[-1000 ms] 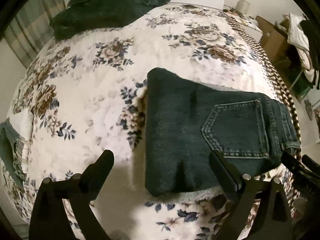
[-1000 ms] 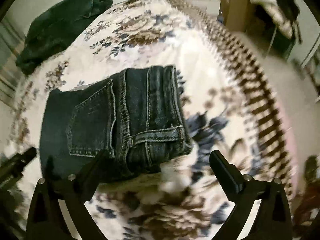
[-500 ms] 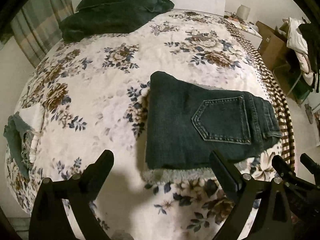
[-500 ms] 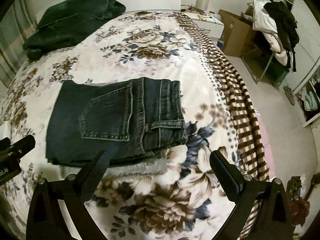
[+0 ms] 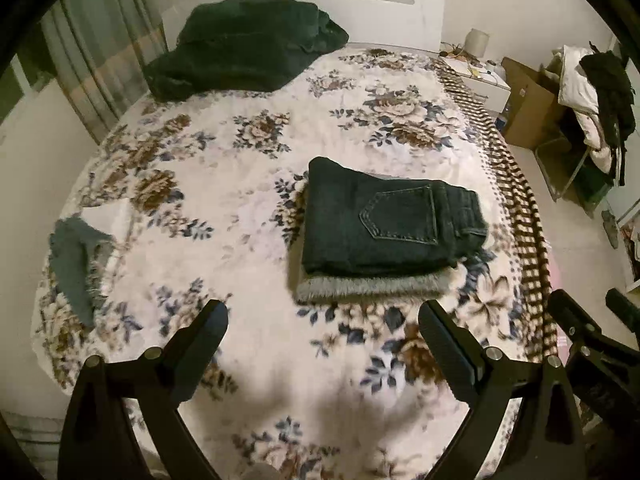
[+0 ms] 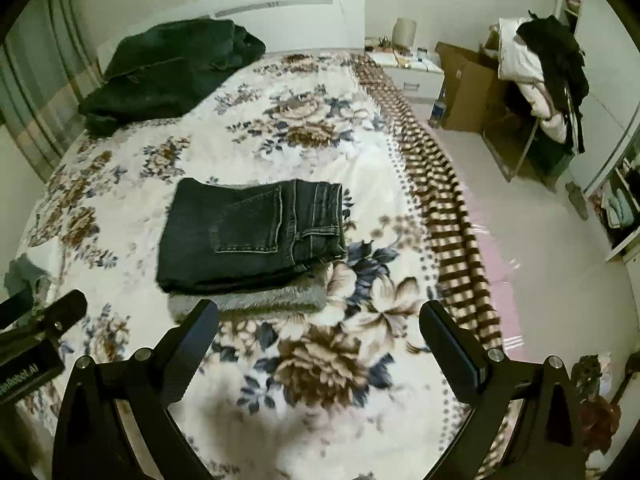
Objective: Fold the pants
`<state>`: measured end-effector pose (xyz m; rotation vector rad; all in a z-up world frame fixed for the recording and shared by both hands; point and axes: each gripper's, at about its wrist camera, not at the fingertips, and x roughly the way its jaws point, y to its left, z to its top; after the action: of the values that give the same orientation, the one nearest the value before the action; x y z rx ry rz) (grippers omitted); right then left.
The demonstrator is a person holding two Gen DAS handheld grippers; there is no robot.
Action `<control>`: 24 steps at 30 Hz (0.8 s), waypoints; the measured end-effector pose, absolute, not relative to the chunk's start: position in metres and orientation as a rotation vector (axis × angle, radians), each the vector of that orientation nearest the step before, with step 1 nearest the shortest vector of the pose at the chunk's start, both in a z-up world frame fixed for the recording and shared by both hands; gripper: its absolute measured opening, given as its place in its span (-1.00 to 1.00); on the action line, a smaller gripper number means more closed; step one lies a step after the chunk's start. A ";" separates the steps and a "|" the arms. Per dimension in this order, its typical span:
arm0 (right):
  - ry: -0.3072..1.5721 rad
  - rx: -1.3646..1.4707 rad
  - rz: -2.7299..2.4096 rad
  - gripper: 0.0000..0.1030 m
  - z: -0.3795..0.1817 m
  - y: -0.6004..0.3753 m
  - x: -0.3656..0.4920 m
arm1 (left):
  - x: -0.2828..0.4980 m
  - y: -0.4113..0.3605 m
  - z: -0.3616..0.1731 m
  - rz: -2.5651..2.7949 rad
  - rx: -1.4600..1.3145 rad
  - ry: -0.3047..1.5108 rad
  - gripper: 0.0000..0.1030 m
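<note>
Both grippers, left gripper (image 5: 322, 322) and right gripper (image 6: 318, 322), hang spread wide and empty just short of the pants (image 5: 384, 220). Looks done: they're a compact dark-denim bundle stacked on a grey fuzzy garment (image 5: 372, 290), mid-bed (image 5: 224, 184), well clear of the dark green blanket (image 5: 244, 46) beyond.

Both cameras look from above the foot end of the bed (image 5: 224, 208) toward the headboard (image 6: 280, 4), tilted down over the spread fingers of their own gripper — left gripper (image 5: 322, 326), right gripper (image 6: 318, 322). Neither is close to the folded pants (image 5: 384, 220). The left view sits further left, so the pants lie right of centre; in the right view they lie left. Both share the pants, the dark bedding (image 6: 168, 72) and the clothes rack (image 5: 592, 92) — and each seemingly catches the other gripper at its edge.
</note>
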<state>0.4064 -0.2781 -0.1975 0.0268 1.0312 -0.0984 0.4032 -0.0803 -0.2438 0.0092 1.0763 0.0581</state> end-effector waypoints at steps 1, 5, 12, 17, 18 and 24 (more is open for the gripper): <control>1.025 0.018 -0.096 0.98 -0.183 -0.278 0.396 | 0.395 -0.082 -0.233 0.056 0.008 1.071 0.89; 1.001 0.003 -0.078 0.98 -0.132 -0.278 0.359 | 0.361 -0.091 -0.185 0.058 0.004 1.042 0.89; 0.915 0.007 -0.033 0.98 -0.038 -0.284 0.286 | 0.297 -0.097 -0.101 0.071 -0.024 0.944 0.89; 0.849 -0.001 0.007 0.98 0.023 -0.287 0.232 | 0.250 -0.098 -0.058 0.101 -0.049 0.884 0.89; 0.838 -0.006 0.011 0.98 0.034 -0.287 0.222 | 0.243 -0.099 -0.052 0.103 -0.053 0.877 0.89; 0.763 -0.026 0.015 0.98 0.094 -0.291 0.164 | 0.208 -0.099 -0.021 0.105 -0.053 0.828 0.89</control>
<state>0.1642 -0.2912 0.0939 -0.0257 0.7635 0.0150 0.2084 -0.0987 -0.0212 -0.0529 0.8276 0.1045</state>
